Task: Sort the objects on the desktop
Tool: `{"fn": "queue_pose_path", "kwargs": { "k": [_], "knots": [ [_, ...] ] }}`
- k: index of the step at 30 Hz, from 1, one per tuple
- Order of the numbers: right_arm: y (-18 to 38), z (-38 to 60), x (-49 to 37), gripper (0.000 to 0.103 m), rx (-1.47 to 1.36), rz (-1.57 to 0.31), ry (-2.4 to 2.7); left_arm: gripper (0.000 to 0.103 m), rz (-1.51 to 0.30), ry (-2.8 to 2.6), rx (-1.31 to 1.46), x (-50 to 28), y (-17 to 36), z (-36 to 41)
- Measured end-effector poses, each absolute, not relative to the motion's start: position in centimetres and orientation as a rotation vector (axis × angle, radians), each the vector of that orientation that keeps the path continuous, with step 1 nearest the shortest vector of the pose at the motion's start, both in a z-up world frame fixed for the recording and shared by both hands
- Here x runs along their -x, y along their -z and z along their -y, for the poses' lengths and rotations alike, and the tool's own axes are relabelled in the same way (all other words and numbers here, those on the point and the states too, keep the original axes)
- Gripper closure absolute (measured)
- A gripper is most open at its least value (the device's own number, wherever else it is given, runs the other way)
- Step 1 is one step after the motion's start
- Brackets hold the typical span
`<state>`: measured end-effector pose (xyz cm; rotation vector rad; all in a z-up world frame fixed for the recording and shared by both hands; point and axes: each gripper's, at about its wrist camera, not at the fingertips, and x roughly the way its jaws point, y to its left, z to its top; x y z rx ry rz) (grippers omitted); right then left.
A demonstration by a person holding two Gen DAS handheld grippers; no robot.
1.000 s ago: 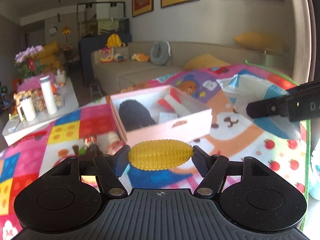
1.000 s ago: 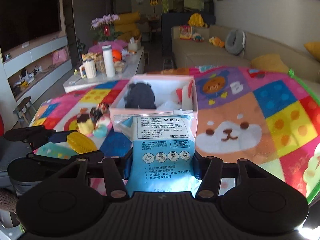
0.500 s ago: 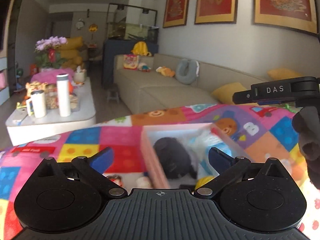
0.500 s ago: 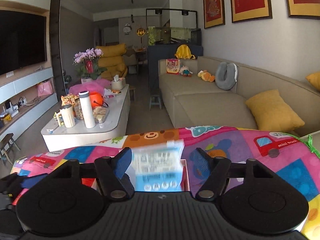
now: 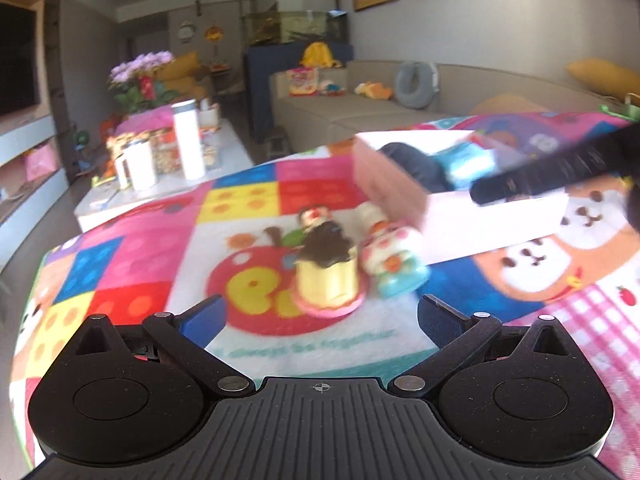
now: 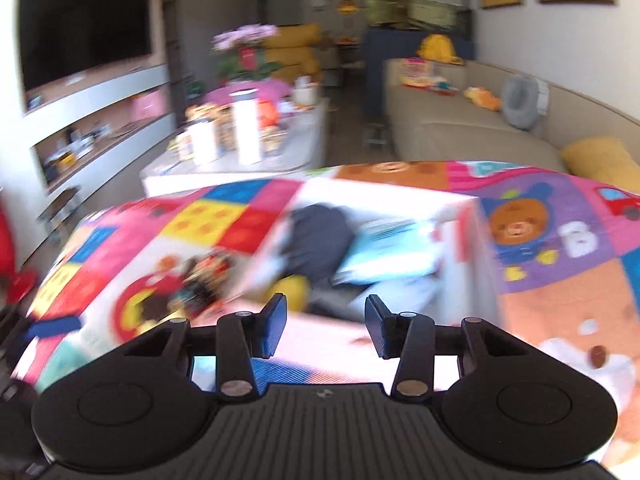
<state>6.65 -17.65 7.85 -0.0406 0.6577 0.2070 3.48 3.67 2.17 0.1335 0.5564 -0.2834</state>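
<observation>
Two grippers spread empty, pink box (image 6: 464, 216) contents blurred, toys (image 5: 326, 276) smeared.

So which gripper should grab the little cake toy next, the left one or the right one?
Probably the left gripper: it is open, empty, and the yellow cake toy with brown topping sits straight ahead between its fingers. The right gripper faces the pink box instead.

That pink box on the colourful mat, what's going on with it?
A person with a two-finger gripper in each hand is sorting small things into the pink box. Both the left gripper and the right gripper are open and hold nothing. A blue packet, a dark object and something yellow lie in the box. A toy cake and a pastel toy sit on the mat beside it.
</observation>
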Motion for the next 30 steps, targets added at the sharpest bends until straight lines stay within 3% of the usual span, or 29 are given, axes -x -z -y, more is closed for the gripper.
{"fn": "queue_pose_path", "kwargs": {
  "k": [9, 10, 11, 27, 28, 30],
  "knots": [
    [-3.3, 11.8, -9.6, 0.055, -0.04, -0.782, -0.205, 0.0, -0.592, 0.147, 0.022, -4.6, -2.4, -9.2],
    [-2.9, 11.9, -10.1, 0.058, -0.066, -0.793, -0.212, 0.0, -0.593, 0.15, 0.032, -4.5, -2.5, -9.5],
    [-3.0, 12.0, -10.0, 0.073, -0.083, -0.799, -0.227, 0.0, -0.592, 0.159, 0.038, -4.3, -2.6, -9.7],
    [-3.9, 22.9, 0.4, 0.075, 0.006, -0.771, 0.036, 0.0, -0.66, 0.328, -0.077, -8.3, -0.6, -1.3],
    [-3.7, 23.5, 0.6, 0.073, 0.008, -0.76, 0.066, 0.0, -0.667, 0.32, -0.09, -8.8, -0.4, -1.0],
    [-3.5, 24.4, 1.0, 0.054, 0.0, -0.731, 0.108, 0.0, -0.688, 0.309, -0.106, -9.6, -0.2, -0.5]
  ]
}}
